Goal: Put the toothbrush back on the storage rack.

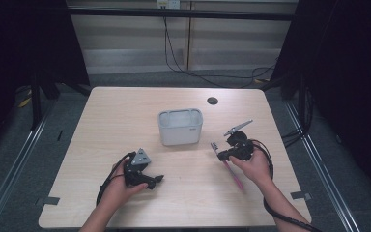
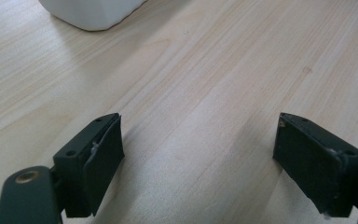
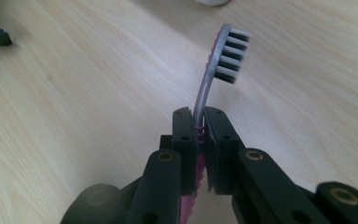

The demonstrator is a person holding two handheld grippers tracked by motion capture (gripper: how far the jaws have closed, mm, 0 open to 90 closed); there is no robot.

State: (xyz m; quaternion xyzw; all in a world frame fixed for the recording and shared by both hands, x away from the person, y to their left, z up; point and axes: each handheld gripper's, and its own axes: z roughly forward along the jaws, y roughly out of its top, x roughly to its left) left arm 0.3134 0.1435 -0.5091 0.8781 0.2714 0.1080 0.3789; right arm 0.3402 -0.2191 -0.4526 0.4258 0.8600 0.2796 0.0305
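Right gripper view: our right tongs (image 3: 200, 122) pinch the toothbrush (image 3: 223, 51) neck; left tongs (image 2: 200, 158) spread, idle. Next, we judge: carry it over the white tub (image 1: 180, 126).

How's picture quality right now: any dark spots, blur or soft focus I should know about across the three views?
High view: the table is evenly lit, surroundings nearly black, slightly soft overall. Left gripper view: wood grain sharp, the white container casts a soft shadow. Right gripper view: the toothbrush bristles are crisp, while the nearest parts of the right gripper blur at the bottom edge.
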